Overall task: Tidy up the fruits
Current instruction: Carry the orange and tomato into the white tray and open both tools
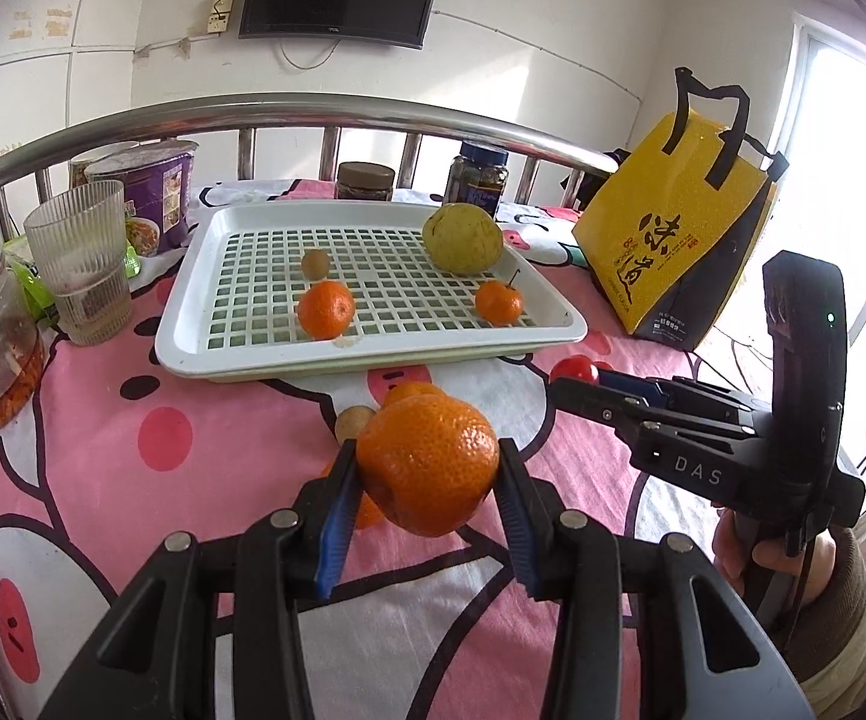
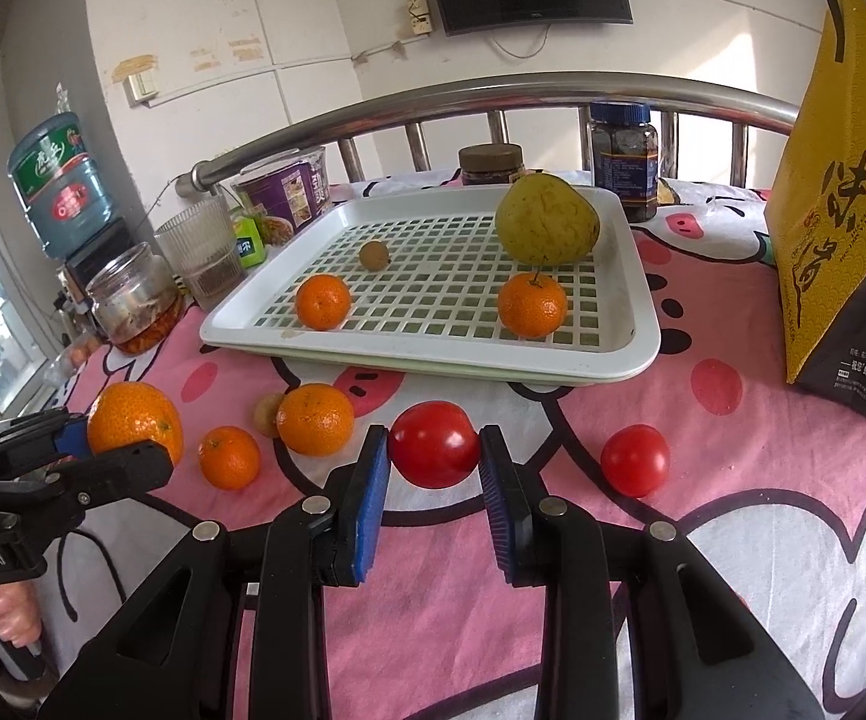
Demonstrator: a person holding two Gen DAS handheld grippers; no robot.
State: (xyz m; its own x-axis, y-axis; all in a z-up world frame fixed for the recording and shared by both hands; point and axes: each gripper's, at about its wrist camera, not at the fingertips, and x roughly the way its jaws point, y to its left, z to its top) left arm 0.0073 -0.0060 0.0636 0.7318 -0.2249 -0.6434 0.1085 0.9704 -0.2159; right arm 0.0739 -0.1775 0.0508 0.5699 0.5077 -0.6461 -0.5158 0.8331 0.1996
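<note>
Between left gripper (image 1: 426,468) pads: orange (image 1: 426,462) pinched; right gripper (image 2: 433,450) pinching tomato (image 2: 433,444).

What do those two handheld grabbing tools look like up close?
Both are black plastic frames with silver rivets and ribbed blue pads. The left gripper carries partial white "GenRobot.AI" lettering, seen from the right wrist view. The right gripper reads "DAS", shows a small green light and a black cable, beside a brownish knit cuff.

Left gripper (image 1: 426,468): jaws clamped on a held fruit. Right gripper (image 2: 434,450): jaws likewise clamped, tilted downward.
</note>
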